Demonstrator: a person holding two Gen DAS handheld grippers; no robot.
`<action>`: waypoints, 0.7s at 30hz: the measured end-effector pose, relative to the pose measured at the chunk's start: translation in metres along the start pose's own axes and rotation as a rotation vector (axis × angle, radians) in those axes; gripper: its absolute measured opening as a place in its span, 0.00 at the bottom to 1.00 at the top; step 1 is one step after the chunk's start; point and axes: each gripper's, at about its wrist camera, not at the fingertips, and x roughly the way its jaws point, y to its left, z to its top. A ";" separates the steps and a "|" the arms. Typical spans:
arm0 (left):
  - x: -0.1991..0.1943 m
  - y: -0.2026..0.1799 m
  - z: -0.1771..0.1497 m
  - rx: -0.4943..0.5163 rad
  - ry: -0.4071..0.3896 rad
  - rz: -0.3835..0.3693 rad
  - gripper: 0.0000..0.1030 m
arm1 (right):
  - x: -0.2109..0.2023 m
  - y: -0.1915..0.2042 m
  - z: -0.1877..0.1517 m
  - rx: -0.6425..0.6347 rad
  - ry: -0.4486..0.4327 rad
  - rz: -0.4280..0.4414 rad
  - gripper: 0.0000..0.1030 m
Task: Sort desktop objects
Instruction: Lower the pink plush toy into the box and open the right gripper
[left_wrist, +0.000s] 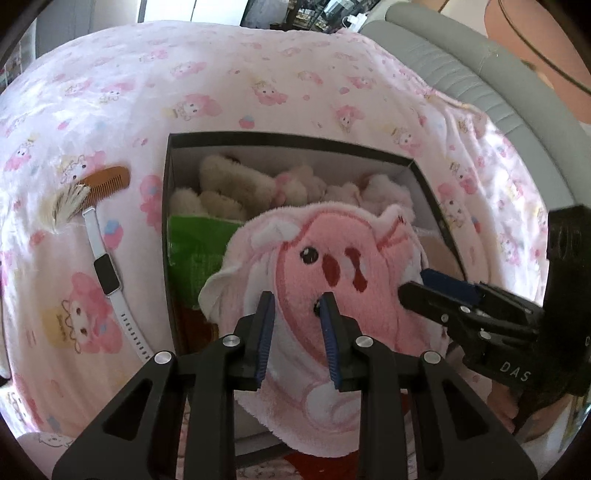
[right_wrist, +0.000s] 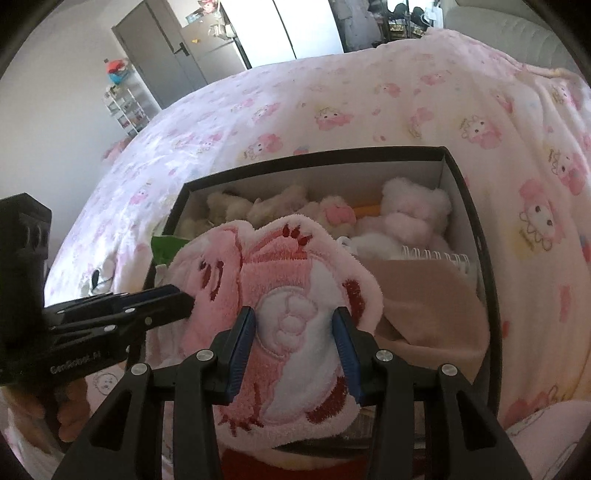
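While both grippers grasp towel (left_wrist: 325, 280) edges, left gripper (left_wrist: 297, 306) and right gripper (right_wrist: 295, 325) hold it over box (right_wrist: 476, 236); drop straight down.

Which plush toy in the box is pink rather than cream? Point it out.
The pink teddy in the black box's far right corner, above the spiral notebook. The other plush toys, along the back wall leftward, are cream.

Pink plush towel (left_wrist: 332, 280) with cartoon face, draped over black box (left_wrist: 168, 206) front, comb (left_wrist: 107, 182) and watch (left_wrist: 107, 275) beside
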 end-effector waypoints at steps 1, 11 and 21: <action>-0.004 0.001 -0.002 -0.010 -0.006 -0.031 0.25 | -0.008 -0.004 -0.001 0.014 -0.022 0.018 0.39; 0.003 -0.003 -0.028 -0.015 0.068 -0.089 0.27 | 0.000 -0.021 -0.021 0.065 0.035 -0.005 0.39; 0.001 0.002 -0.015 0.001 0.015 -0.041 0.29 | -0.022 -0.010 -0.016 0.020 -0.050 0.016 0.39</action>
